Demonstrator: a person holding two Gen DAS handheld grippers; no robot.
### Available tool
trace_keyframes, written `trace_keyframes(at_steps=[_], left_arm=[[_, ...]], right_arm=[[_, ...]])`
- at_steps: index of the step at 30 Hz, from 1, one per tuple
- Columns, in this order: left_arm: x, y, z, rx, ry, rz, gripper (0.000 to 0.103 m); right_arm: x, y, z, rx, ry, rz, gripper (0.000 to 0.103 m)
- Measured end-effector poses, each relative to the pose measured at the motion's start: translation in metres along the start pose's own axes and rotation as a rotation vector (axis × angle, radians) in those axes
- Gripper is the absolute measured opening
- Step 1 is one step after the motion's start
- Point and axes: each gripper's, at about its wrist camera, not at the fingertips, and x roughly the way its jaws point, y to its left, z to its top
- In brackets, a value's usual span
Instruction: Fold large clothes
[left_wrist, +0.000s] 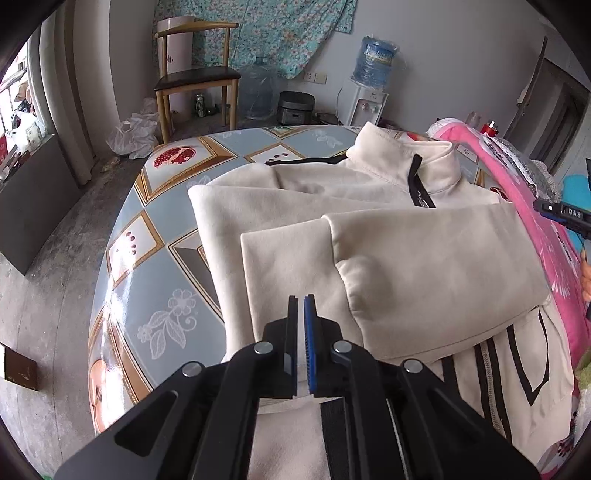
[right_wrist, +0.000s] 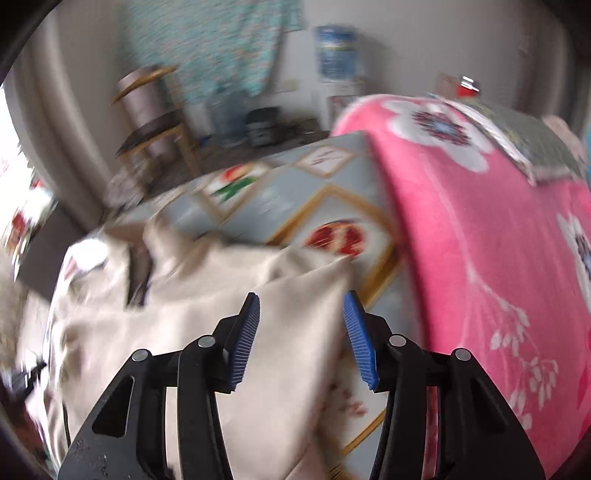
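Note:
A cream zip-neck sweatshirt with black trim lies on the patterned table, both sleeves folded across its front. My left gripper is shut and empty, hovering over the folded left sleeve near the hem. In the blurred right wrist view, my right gripper is open above the sweatshirt's right edge, holding nothing. Its tip also shows in the left wrist view at the far right.
A pink flowered blanket is piled along the table's right side. A wooden chair, water bottles, a water dispenser and a rice cooker stand by the far wall. The floor lies to the left.

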Motion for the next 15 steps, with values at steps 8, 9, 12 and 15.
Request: trace_keyframes(at_steps=[8, 9, 12, 15], left_arm=[[0.024, -0.003, -0.005, 0.0, 0.1, 0.046, 0.007], [0.02, -0.003, -0.005, -0.003, 0.105, 0.056, 0.008], [-0.007, -0.006, -0.01, 0.014, 0.074, 0.059, 0.013], [-0.039, -0.014, -0.031, 0.038, 0.06, 0.03, 0.029]], right_arm=[[0.047, 0.069, -0.063, -0.262, 0.153, -0.06, 0.061], [0.046, 0.067, -0.063, -0.251, 0.161, -0.079, 0.062], [0.021, 0.061, -0.065, -0.161, 0.158, -0.061, 0.063], [-0.022, 0.07, -0.089, -0.116, 0.124, 0.024, 0.07]])
